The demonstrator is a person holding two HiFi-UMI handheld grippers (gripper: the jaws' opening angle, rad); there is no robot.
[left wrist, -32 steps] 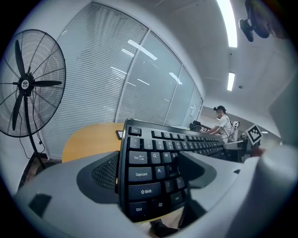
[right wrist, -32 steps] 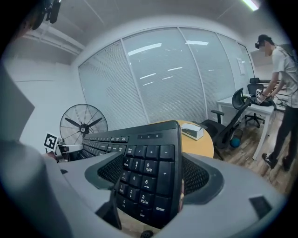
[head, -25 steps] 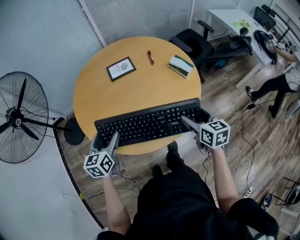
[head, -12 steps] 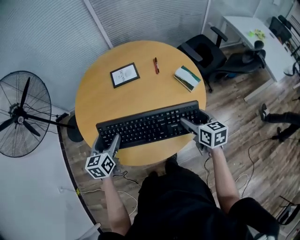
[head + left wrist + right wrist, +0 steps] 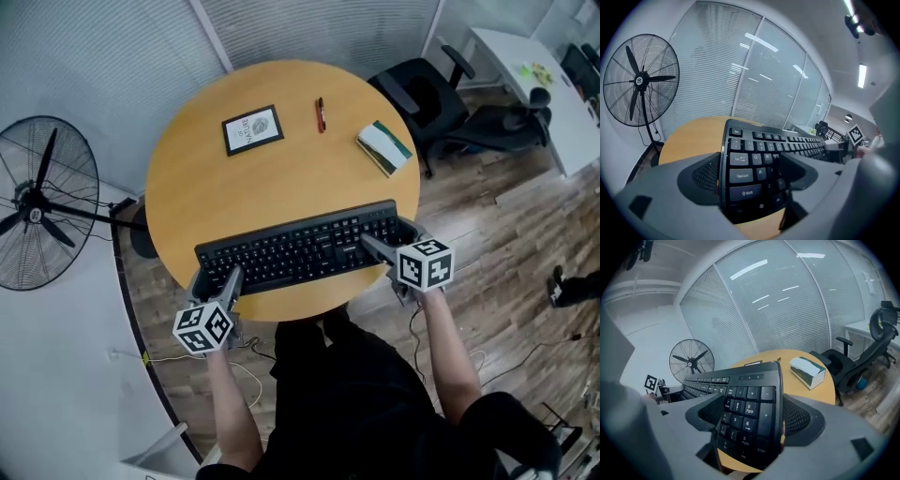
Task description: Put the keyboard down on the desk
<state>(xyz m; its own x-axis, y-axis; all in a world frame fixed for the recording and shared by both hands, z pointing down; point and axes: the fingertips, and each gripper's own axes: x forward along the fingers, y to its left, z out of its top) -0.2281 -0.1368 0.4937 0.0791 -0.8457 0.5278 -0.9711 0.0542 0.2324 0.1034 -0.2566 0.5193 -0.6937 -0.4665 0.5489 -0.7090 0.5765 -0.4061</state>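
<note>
A long black keyboard (image 5: pixel 300 248) lies crosswise over the near part of the round wooden desk (image 5: pixel 281 178). My left gripper (image 5: pixel 217 278) is shut on its left end, with the Caps Lock and Shift keys (image 5: pixel 745 176) between the jaws. My right gripper (image 5: pixel 386 246) is shut on its right end, clamping the number pad (image 5: pixel 750 413). In both gripper views the desk top shows just beneath the keyboard. Whether the keyboard touches the wood I cannot tell.
On the far half of the desk lie a framed card (image 5: pixel 252 129), a red pen (image 5: pixel 320 114) and a white-and-green box (image 5: pixel 383 147). A standing fan (image 5: pixel 37 216) is at the left, a black office chair (image 5: pixel 422 98) and a white desk (image 5: pixel 534 75) at the right.
Both grippers keep hold of the keyboard, which sits slightly farther in from the desk's near edge. The head view has shifted, and the person at the right has mostly left the frame.
</note>
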